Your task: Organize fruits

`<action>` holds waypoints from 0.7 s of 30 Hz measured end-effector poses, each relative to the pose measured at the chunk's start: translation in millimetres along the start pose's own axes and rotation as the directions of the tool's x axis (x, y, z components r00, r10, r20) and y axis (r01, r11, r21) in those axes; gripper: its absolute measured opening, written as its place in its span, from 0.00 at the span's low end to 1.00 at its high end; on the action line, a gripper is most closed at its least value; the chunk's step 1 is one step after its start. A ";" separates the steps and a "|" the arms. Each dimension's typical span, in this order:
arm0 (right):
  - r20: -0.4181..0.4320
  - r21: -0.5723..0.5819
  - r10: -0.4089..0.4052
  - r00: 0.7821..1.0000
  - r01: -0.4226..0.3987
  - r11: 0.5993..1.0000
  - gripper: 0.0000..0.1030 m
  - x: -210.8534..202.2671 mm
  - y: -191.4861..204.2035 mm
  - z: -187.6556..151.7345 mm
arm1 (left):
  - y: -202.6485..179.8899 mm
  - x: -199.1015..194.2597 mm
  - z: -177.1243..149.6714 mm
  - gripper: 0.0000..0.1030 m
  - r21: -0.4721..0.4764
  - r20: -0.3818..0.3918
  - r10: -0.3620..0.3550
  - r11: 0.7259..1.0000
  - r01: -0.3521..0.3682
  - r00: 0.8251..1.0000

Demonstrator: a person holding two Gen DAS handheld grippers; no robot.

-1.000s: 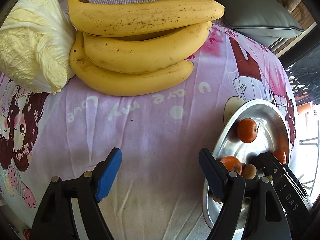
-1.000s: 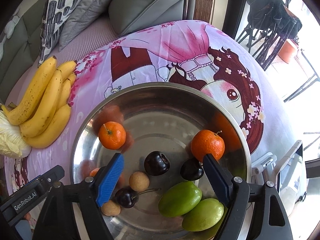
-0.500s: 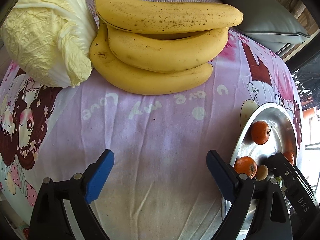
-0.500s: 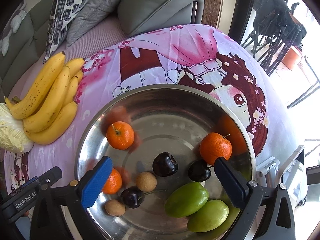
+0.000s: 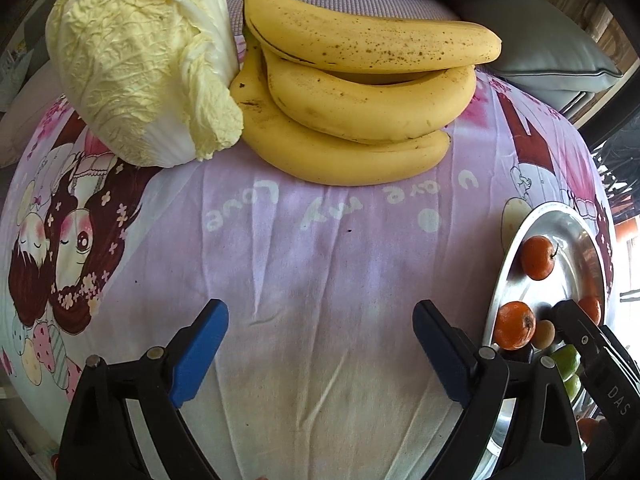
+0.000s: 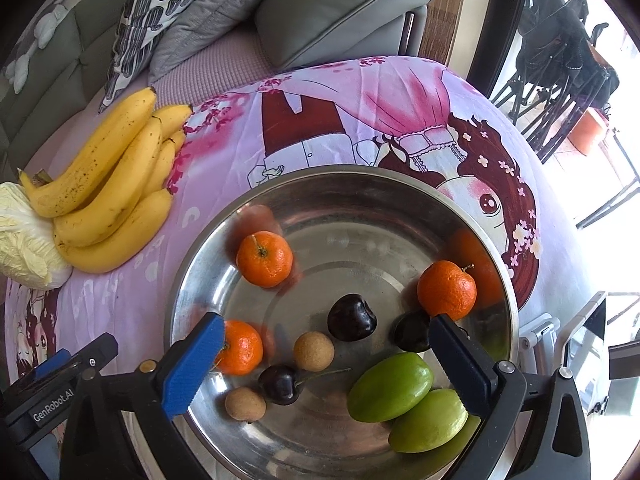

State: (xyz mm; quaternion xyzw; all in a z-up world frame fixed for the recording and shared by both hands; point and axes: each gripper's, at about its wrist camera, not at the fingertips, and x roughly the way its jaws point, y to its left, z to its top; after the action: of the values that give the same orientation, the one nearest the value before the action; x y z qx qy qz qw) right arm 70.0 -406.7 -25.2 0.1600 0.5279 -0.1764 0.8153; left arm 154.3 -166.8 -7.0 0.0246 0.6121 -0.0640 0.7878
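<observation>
A bunch of yellow bananas (image 5: 360,92) lies on the pink cartoon cloth (image 5: 320,264), far from my left gripper (image 5: 320,344), which hangs open over bare cloth with nothing between its fingers. In the right wrist view the bananas (image 6: 108,196) lie at the left. My right gripper (image 6: 324,356) stands open above a steel bowl (image 6: 404,184). The bowl holds three tangerines (image 6: 264,258), dark cherries (image 6: 351,317), two brown longans (image 6: 314,351) and two green fruits (image 6: 390,386). No pad touches any fruit. The left wrist view catches the bowl (image 5: 520,232) at its right edge.
A pale napa cabbage (image 5: 140,64) leans against the bananas' stem end. Grey and patterned cushions (image 6: 280,4) lie on a sofa behind the table. Folded dark chairs (image 6: 560,68) stand past the table's right edge, by a bright window.
Both grippers' jaws have spread wider. My left gripper has drifted left and away from the bowl, bringing the cabbage further into view. The right gripper has barely shifted over the bowl.
</observation>
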 end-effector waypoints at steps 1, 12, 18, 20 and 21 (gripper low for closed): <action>-0.001 -0.008 0.001 1.000 -0.001 1.000 1.00 -0.5 2.4 -0.8 | 2.5 -1.6 -1.6 0.91 0.005 0.001 -0.004 1.000 0.004 1.000; -0.004 -0.057 0.025 1.000 -0.025 0.998 1.00 -5.8 20.2 -10.7 | 38.4 -20.5 -19.7 0.91 -0.019 0.029 0.083 0.996 -0.083 0.996; -0.012 -0.065 0.021 1.000 -0.021 0.998 1.00 -6.6 21.1 -15.9 | 61.7 -27.8 -36.1 0.91 -0.038 0.024 0.128 0.991 -0.127 0.991; -0.015 -0.070 0.020 1.000 -0.021 0.997 1.00 -6.7 22.1 -18.3 | 68.5 -29.5 -43.1 0.91 -0.048 0.024 0.126 0.991 -0.125 0.992; -0.016 -0.075 0.018 1.000 -0.020 0.997 1.00 -6.9 23.2 -19.5 | 70.7 -30.4 -47.2 0.91 -0.051 0.021 0.125 0.991 -0.124 0.992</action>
State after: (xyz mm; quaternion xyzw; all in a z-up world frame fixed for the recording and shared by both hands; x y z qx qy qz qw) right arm 62.2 -376.7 -24.8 0.1355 0.5389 -0.1474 0.8182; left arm 110.8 -89.1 7.8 0.0423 0.6012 0.0001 0.7979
